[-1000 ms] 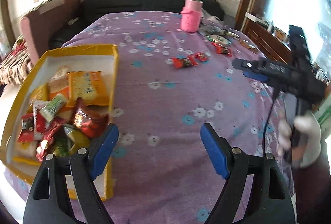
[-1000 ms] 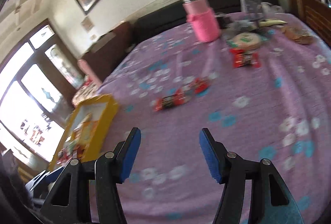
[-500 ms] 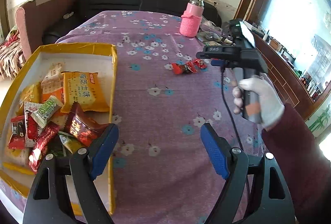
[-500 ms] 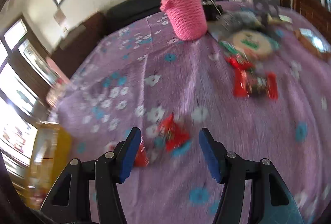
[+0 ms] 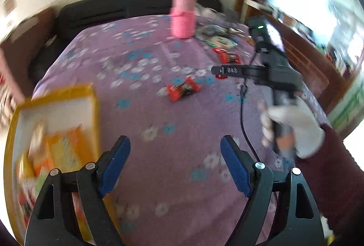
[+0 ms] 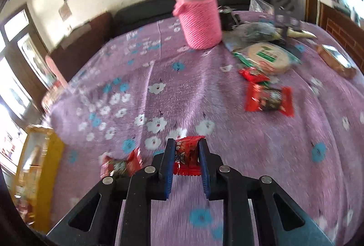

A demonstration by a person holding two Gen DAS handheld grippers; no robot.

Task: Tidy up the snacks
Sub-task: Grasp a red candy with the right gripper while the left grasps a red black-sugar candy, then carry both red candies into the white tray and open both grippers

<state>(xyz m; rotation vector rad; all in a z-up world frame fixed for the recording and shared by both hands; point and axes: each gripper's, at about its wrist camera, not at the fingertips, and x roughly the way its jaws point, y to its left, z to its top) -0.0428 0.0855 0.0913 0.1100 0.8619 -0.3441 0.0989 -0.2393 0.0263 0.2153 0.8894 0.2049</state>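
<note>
My right gripper [image 6: 185, 150] is shut on a small red snack packet [image 6: 187, 155] just above the purple flowered cloth. Another red packet [image 6: 120, 164] lies just left of it; it also shows in the left wrist view [image 5: 183, 91]. Two more red packets [image 6: 269, 99] [image 6: 253, 74] lie farther right. My left gripper [image 5: 175, 159] is open and empty above the cloth, right of the yellow box [image 5: 92, 96] that holds several snacks. The right gripper shows from the side in the left wrist view [image 5: 219, 72].
A pink knit-covered bottle [image 6: 196, 16] stands at the back of the table. A round green-and-white pack [image 6: 268, 56], a brown item [image 6: 336, 59] and dark clutter lie at the back right. A dark sofa runs behind the table.
My right gripper came down over the red packet and closed on it. My left gripper swung right, so the yellow box sits farther left in its view.
</note>
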